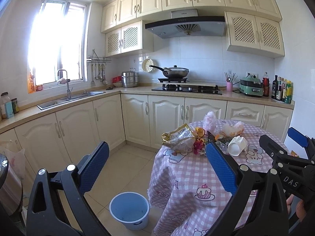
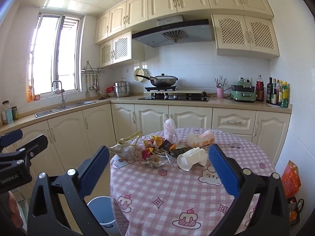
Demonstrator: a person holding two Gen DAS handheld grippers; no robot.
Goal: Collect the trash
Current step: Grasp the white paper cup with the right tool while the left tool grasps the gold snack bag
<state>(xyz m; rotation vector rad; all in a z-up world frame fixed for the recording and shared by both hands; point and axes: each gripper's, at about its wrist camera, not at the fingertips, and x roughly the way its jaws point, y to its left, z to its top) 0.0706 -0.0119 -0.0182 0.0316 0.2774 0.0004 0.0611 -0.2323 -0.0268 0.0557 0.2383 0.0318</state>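
A pile of trash lies on the round table with a pink checked cloth (image 2: pixel 177 192): a crumpled snack bag (image 2: pixel 126 145), candy wrappers (image 2: pixel 149 150), orange peel (image 2: pixel 159 140), tipped white paper cups (image 2: pixel 192 158), and plastic bags (image 2: pixel 200 138). The pile also shows in the left wrist view, with the snack bag (image 1: pixel 179 137) and cups (image 1: pixel 237 145). A blue bucket (image 1: pixel 129 210) stands on the floor left of the table. My left gripper (image 1: pixel 157 169) is open and empty, above the bucket and table edge. My right gripper (image 2: pixel 159 172) is open and empty, short of the pile.
Cream kitchen cabinets line the back and left walls, with a sink (image 1: pixel 69 100), a stove with a wok (image 1: pixel 175 72) and bottles (image 1: pixel 281 90). A steel bin (image 1: pixel 7 186) stands at far left. An orange bag (image 2: pixel 291 179) hangs right of the table.
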